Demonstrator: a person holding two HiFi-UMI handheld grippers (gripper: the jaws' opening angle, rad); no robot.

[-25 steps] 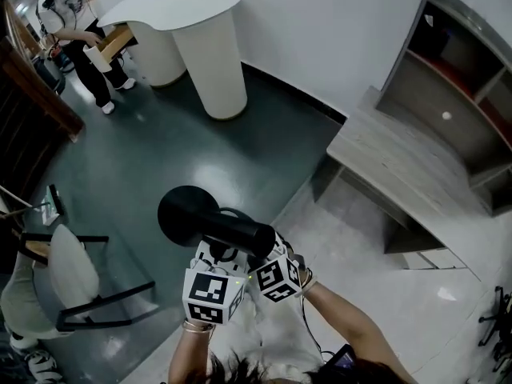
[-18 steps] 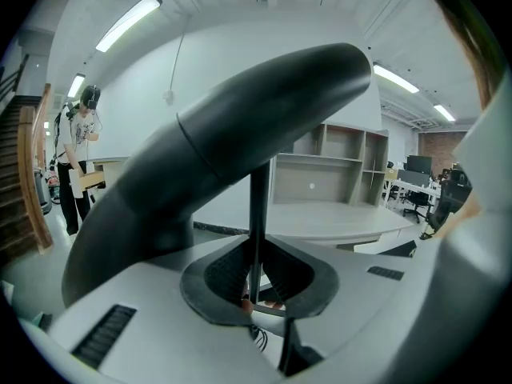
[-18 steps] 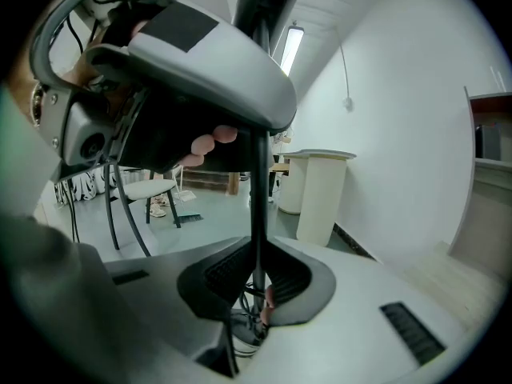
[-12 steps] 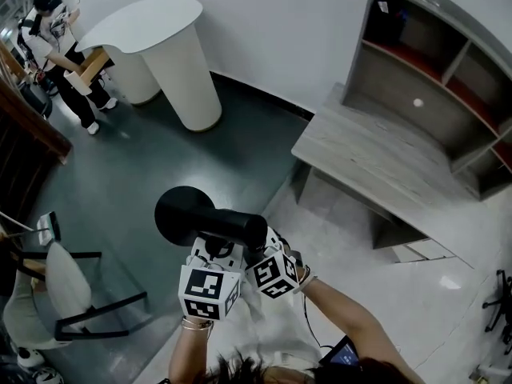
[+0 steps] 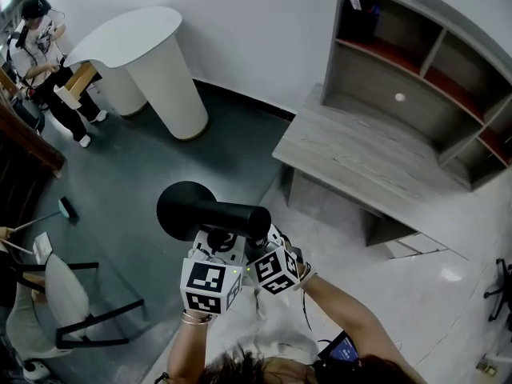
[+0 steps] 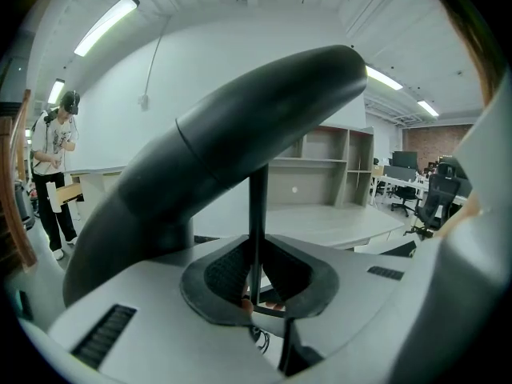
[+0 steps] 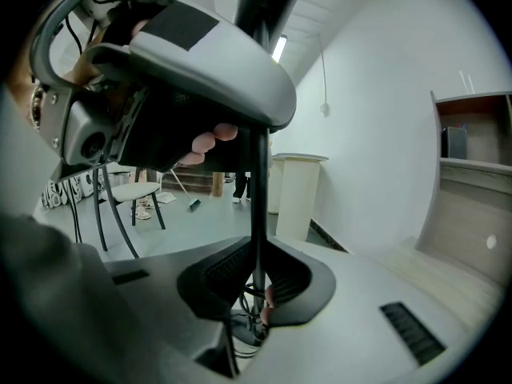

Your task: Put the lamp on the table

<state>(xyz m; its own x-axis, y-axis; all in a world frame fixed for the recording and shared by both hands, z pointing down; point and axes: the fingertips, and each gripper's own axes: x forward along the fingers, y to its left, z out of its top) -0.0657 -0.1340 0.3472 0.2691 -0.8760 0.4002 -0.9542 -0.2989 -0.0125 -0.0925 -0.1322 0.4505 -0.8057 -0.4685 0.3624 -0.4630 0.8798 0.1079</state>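
At the far left a person [image 5: 38,50] stands beside a white rounded pedestal table [image 5: 132,34], with a white chair on a black frame [image 5: 64,282] lower down; we judge that neither matters here. In the middle we carry the black lamp [image 5: 214,214], with its thick tubular head and round disc end, in the air over the dark floor [image 5: 136,158], well apart from any surface. Our left gripper [image 6: 254,286] pinches the lamp's thin black stem [image 6: 258,206]. Just beside it, our right gripper [image 7: 258,290] pinches the same stem, so 2 pairs of jaws clamp 1 rod. To the right stands the grey wooden desk [image 5: 360,154] with shelves behind it, likely the target. We judge this the carrying step. Next we must walk to the desk, bring the lamp over its top, and lower it upright before loosening either grip.
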